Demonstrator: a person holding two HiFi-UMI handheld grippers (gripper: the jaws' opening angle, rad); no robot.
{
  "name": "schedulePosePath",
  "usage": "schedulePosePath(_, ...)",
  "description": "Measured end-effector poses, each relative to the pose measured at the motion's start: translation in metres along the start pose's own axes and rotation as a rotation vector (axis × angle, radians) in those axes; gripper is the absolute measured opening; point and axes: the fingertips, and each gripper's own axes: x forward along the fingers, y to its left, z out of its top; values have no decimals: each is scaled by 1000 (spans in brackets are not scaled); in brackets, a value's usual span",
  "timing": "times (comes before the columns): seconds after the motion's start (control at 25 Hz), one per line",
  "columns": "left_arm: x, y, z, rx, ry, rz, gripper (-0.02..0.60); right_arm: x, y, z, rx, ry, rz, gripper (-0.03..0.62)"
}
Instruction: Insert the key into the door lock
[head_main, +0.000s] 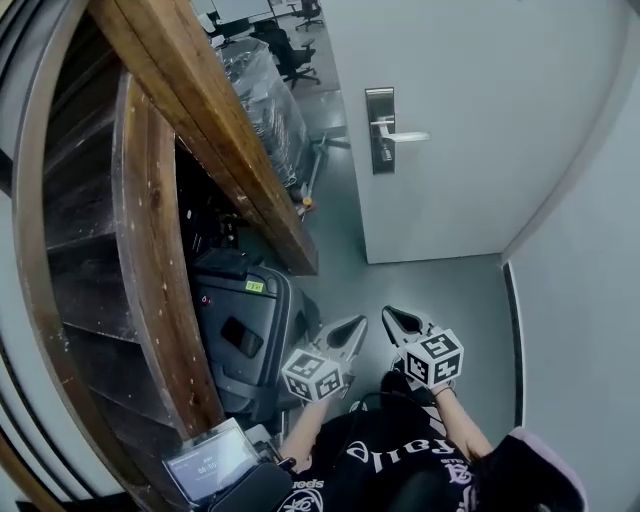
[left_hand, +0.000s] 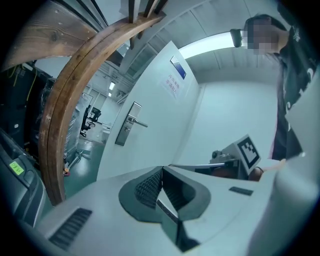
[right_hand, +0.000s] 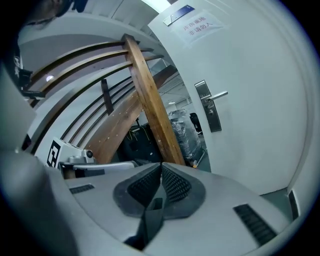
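Steel lock plate (head_main: 379, 130) stands upright on the white door (head_main: 480, 120), its lever (head_main: 408, 135) pointing right. Well below the plate, my left gripper (head_main: 354, 326) and right gripper (head_main: 396, 318) sit side by side, neither clearly nearer. Each is pressed together, and I see no key in either.

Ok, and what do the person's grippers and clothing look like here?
The left gripper and right gripper are pale grey tapering wedges with dark ribbed pads. Each carries a white cube printed with black square markers. The person wears a black top with white lettering.
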Motion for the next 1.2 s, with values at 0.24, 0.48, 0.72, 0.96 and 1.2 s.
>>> schedulePosePath(0.24,-67,-18,-36,-35,34,-48,5,-33,61,-39,113,-40,-50,26)
schedulePosePath(0.48,-96,-47,-57,-75,43,-108,5,-74,98,-70,116,-13,-103,25)
schedulePosePath(0.72,-111,-82,-55,-68,12,-152,5,-112,109,-71,118,-45,-142,25)
schedulePosePath(0.96,-126,-119,-65,-45,-12,-138,5,-146,124,-79,82,-51,-124,25)
schedulePosePath(1.2,-139,-174,-95,-58,-25,-81,5,-209,131,-102,122,-59,-85,25)
